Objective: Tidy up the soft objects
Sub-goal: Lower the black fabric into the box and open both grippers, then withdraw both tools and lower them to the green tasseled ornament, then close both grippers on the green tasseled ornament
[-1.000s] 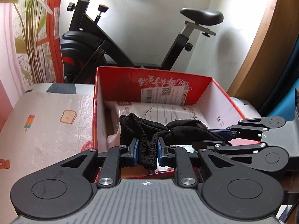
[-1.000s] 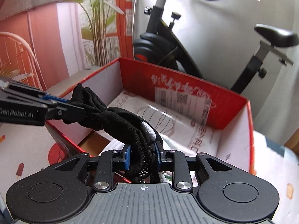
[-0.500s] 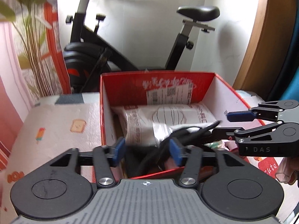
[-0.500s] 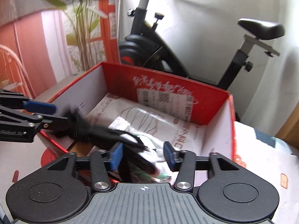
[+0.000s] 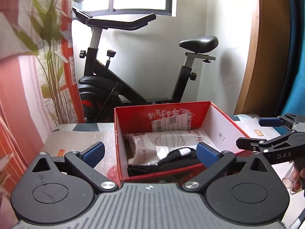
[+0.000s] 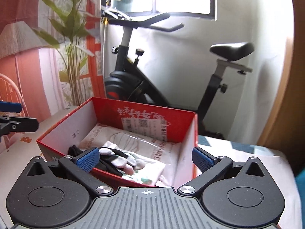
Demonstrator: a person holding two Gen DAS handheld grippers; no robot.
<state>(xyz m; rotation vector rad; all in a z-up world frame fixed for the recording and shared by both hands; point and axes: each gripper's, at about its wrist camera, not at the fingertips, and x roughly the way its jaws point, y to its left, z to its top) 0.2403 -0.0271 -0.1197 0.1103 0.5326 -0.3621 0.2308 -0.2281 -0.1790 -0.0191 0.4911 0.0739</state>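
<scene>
My left gripper (image 5: 150, 153) and right gripper (image 6: 144, 159) have just sprung wide apart, nothing between their jaws: the black gloves (image 6: 112, 159) now lie inside the red box (image 5: 225, 123) atop a plastic packet (image 5: 164, 140), dropped there for tidy storage.

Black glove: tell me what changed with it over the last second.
Both tools, left tool and right tool, have just opened and let go of the black glove; it now lies inside the red box on the white packet. Box and packet stayed put.
</scene>
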